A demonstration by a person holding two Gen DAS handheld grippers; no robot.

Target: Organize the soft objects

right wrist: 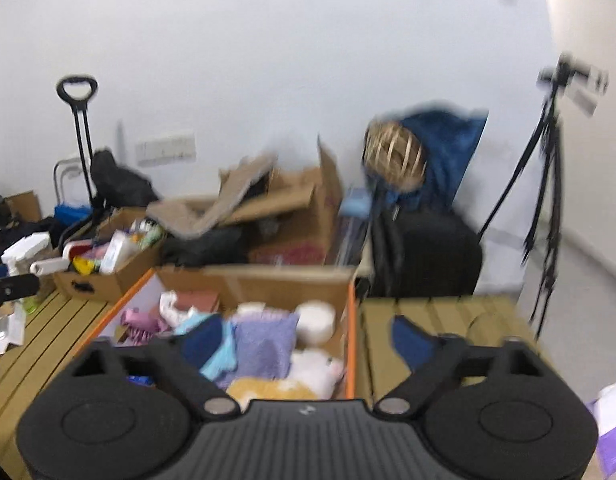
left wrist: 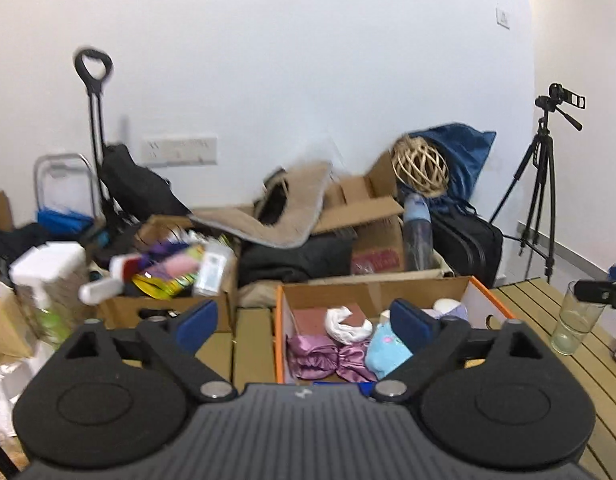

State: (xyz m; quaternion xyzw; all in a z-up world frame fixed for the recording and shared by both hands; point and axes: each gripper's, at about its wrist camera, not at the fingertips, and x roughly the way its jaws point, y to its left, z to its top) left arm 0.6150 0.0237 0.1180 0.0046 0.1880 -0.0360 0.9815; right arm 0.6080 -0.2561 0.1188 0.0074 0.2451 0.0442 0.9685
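An orange-edged cardboard box stands on the wooden slat table and holds soft things: a pink satin cloth, a white bag and a light blue cloth. In the right wrist view the box also shows a purple towel, a white plush and a yellow plush. My left gripper is open and empty above the box's near left edge. My right gripper is open and empty above the box's near right side.
A drinking glass stands on the table at the right. A cardboard box of bottles and packets sits left of the orange box. Behind are more boxes, a black suitcase, a blue bag with a wicker ball and a tripod.
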